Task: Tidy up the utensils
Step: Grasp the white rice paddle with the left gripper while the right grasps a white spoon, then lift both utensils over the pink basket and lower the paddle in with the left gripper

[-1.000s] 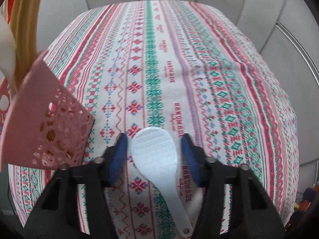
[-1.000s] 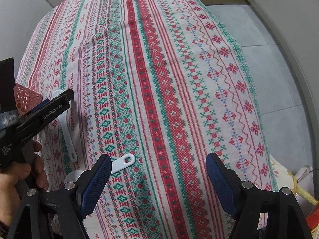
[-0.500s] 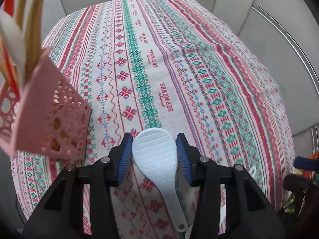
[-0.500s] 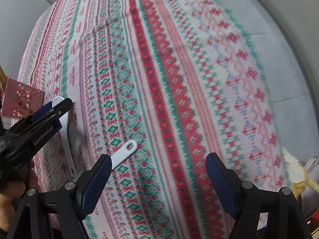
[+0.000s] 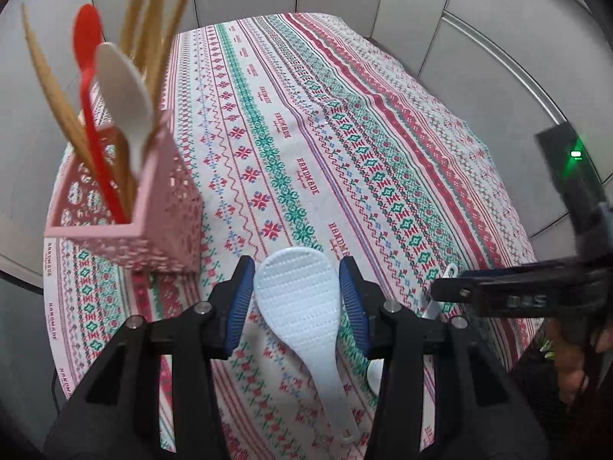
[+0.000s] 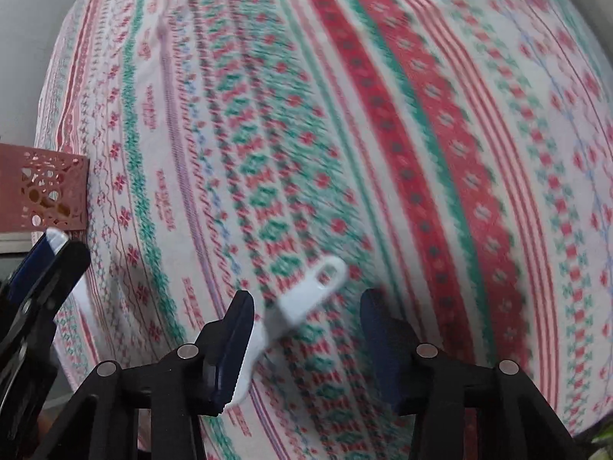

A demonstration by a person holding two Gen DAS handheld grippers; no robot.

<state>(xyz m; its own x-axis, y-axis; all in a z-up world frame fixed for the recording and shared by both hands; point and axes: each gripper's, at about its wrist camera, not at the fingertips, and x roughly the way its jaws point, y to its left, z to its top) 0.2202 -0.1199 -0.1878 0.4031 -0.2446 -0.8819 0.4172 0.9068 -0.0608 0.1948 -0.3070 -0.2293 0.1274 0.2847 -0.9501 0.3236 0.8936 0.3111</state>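
My left gripper (image 5: 297,299) is shut on a white rice paddle (image 5: 300,314), gripping its dimpled head by the edges and holding it above the tablecloth. A pink lattice utensil holder (image 5: 153,214) stands to the left with a red spoon (image 5: 90,88), a white spoon (image 5: 124,88) and wooden utensils in it. My right gripper (image 6: 306,329) is open around the handle of a white spoon (image 6: 306,299) that lies on the cloth; the image is blurred. That spoon also shows in the left wrist view (image 5: 436,299). The holder (image 6: 49,191) sits at far left.
The table is covered by a striped red, green and white patterned cloth (image 5: 345,134). Grey wall panels stand behind it. The right gripper's body (image 5: 536,295) reaches in from the right of the left wrist view, close to my left gripper (image 6: 42,268).
My left gripper has lifted the rice paddle and pulled back, bringing the holder's top into view. My right gripper has moved down and left over the white spoon's handle and narrowed.
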